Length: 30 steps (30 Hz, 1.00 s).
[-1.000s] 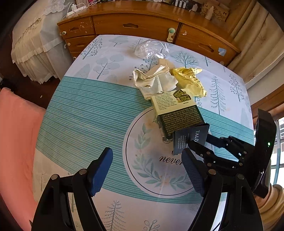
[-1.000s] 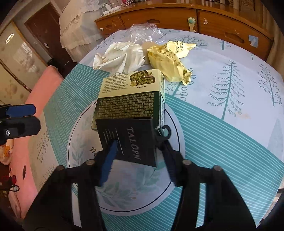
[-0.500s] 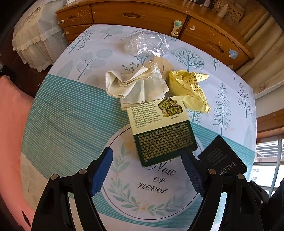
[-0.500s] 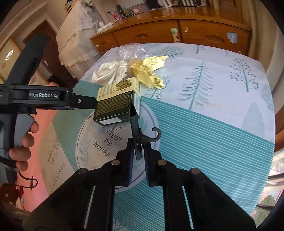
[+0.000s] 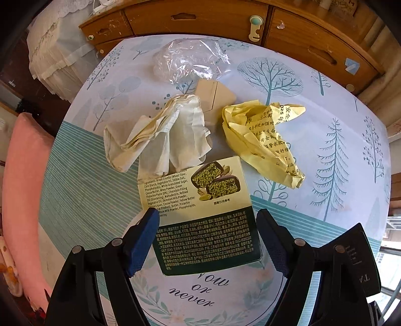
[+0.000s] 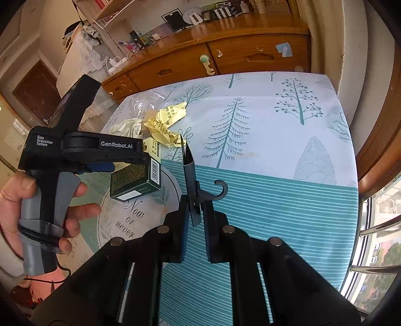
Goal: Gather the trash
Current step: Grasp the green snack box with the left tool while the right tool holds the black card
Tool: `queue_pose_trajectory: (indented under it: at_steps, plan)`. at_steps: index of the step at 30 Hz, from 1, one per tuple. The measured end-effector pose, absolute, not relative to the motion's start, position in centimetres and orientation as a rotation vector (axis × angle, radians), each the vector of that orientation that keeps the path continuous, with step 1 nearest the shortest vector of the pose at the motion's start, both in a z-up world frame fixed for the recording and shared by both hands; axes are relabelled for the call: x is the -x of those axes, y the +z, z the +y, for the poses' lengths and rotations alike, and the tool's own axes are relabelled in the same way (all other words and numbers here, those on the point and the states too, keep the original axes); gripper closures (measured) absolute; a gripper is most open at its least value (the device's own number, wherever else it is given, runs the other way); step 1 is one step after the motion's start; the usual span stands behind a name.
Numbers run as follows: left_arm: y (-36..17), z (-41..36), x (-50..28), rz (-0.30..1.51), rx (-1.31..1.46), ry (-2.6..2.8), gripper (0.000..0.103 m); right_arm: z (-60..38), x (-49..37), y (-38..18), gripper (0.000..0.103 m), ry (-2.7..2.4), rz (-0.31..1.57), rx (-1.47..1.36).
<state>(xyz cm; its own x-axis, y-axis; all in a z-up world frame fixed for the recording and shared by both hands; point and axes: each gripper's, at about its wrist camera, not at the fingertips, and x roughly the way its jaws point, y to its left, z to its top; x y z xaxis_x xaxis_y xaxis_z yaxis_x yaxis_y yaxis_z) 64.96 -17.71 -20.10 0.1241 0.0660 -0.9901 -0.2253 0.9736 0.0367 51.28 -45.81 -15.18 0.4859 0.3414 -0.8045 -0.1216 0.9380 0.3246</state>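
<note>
A green-and-cream snack box (image 5: 203, 213) lies flat on the patterned tablecloth (image 5: 313, 100). My left gripper (image 5: 208, 240) is open, its blue pads straddling the box's near end. The box also shows in the right wrist view (image 6: 136, 181), under the left gripper (image 6: 100, 166). Behind the box lie crumpled white paper (image 5: 160, 135), crumpled yellow paper (image 5: 263, 140), a beige card (image 5: 213, 97) and a clear plastic bag (image 5: 190, 60). My right gripper (image 6: 194, 213) is shut on a thin black card with a hook (image 6: 190, 178), held edge-on above the table.
A wooden dresser (image 5: 225, 17) stands behind the table. A pink seat (image 5: 22, 188) is at the left. A window with rails (image 6: 376, 238) is at the right. The black card's corner shows at the right edge of the left wrist view (image 5: 361, 265).
My left gripper moved forward until its pads straddle the snack box. My right gripper closed on the black card, lifted it off the box and drew back to the right.
</note>
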Motion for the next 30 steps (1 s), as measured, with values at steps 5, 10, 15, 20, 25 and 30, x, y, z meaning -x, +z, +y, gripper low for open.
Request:
queue_pose_trajectory:
  at_steps: [5,10,15,20,25,30]
  plan:
    - [-20.6,-17.9,-64.7,1.422,0.061,0.230,0.022,-45.8,-50.5,-15.5,0.095,0.283,1.038,-0.244]
    - [-20.6,-16.5,-63.8,1.416,0.081,0.242,0.022,-45.9,-50.1,-15.9,0.095,0.280,1.053,-0.261]
    - [-20.2,-14.2,-62.7,1.413,0.179,0.208,0.022,-45.4,-50.0,-16.1,0.095,0.293,1.061,-0.264]
    - [-20.0,-12.6,-61.8,1.423,0.244,0.201,0.020,-44.9,-50.4,-16.4,0.095,0.307,1.068,-0.278]
    - [-20.2,-11.7,-61.8,1.436,0.266,0.244,0.015,-44.0,-50.9,-16.7,0.095,0.324,1.077,-0.274]
    - [-20.3,-12.2,-61.9,1.435,0.283,0.267,0.009,-43.4,-51.2,-16.6,0.095,0.337,1.075,-0.266]
